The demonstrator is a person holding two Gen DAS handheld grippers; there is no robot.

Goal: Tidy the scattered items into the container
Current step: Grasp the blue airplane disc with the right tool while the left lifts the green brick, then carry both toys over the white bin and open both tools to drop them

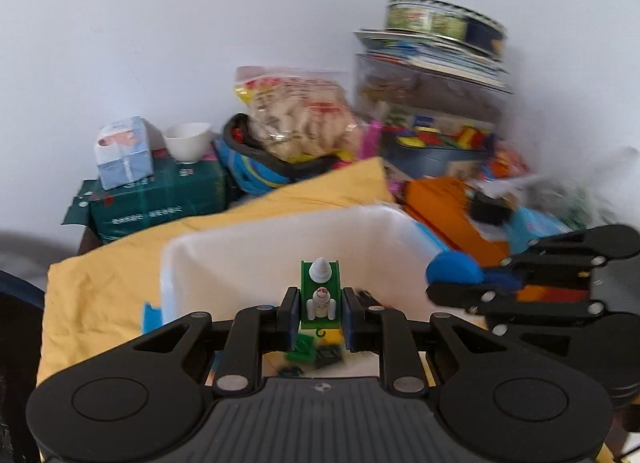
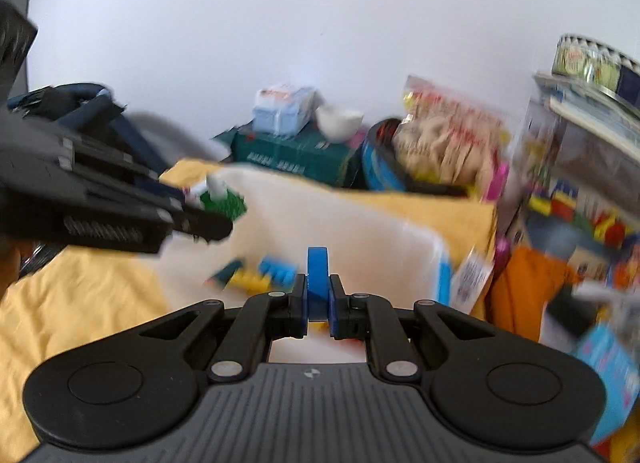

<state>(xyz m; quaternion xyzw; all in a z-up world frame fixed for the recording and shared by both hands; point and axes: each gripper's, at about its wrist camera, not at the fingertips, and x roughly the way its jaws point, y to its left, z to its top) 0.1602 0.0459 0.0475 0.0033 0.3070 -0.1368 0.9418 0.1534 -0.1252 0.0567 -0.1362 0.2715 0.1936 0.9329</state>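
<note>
Though lettered, green carton (image 1: 160, 199) (illegible)

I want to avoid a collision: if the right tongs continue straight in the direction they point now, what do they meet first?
Probably the white container. The right tongs, shut on a blue piece, point down into it, toward its far wall. Depth is unclear in the blur.

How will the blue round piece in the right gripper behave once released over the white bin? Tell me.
The blue round piece is pinched edge-on in the right gripper, so it looks rigid. Being disc-shaped, it may roll or wobble after landing. The white bin has walls, which would probably contain it.
</note>
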